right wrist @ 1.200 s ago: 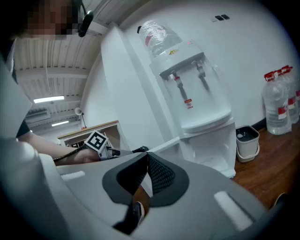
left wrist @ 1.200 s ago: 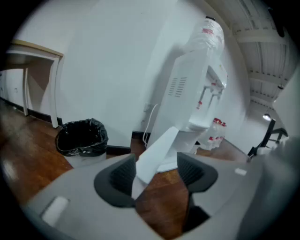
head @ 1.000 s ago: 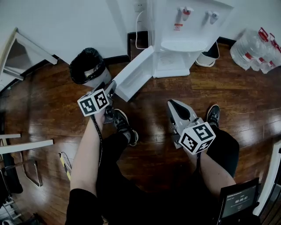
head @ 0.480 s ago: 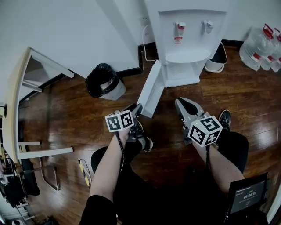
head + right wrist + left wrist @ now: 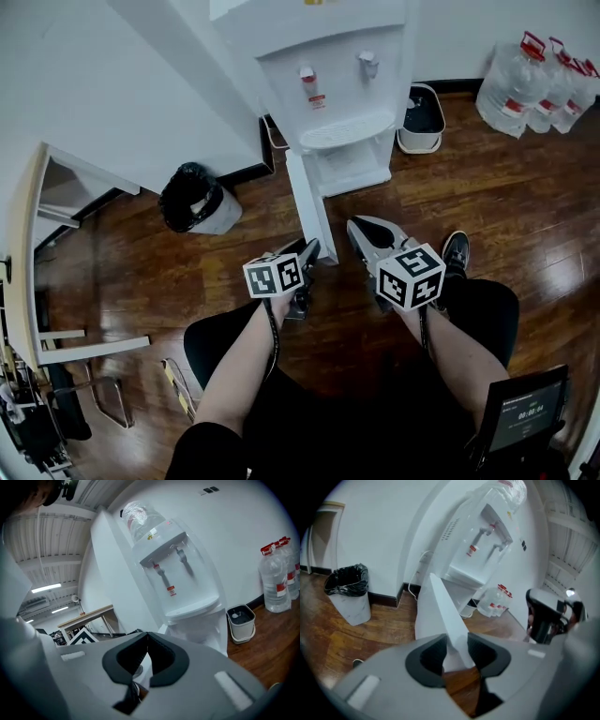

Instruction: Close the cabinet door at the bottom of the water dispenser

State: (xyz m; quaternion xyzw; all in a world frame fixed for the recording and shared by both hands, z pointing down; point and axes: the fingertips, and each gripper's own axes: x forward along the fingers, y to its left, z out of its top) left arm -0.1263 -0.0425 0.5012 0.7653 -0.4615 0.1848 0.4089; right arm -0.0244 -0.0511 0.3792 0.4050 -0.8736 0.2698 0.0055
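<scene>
The white water dispenser (image 5: 328, 84) stands against the wall, with its bottom cabinet door (image 5: 309, 211) swung out towards me, edge on. My left gripper (image 5: 309, 251) is at the door's free edge. In the left gripper view the door (image 5: 440, 611) runs between the jaws of the left gripper (image 5: 457, 651), which are closing with both pads against it. My right gripper (image 5: 361, 225) is shut and empty, just right of the door, pointing at the dispenser (image 5: 183, 588). The right gripper (image 5: 146, 641) has its pads together.
A bin with a black bag (image 5: 192, 199) stands left of the dispenser. A small white bucket (image 5: 422, 117) and large water bottles (image 5: 534, 80) are to its right. A table (image 5: 33, 234) lies at far left, and a dark shoe (image 5: 455, 251) is on the wooden floor.
The door has swung from wide open at the left to nearly straight out from the dispenser. My left gripper moved right with it, and the right gripper shifted slightly forward.
</scene>
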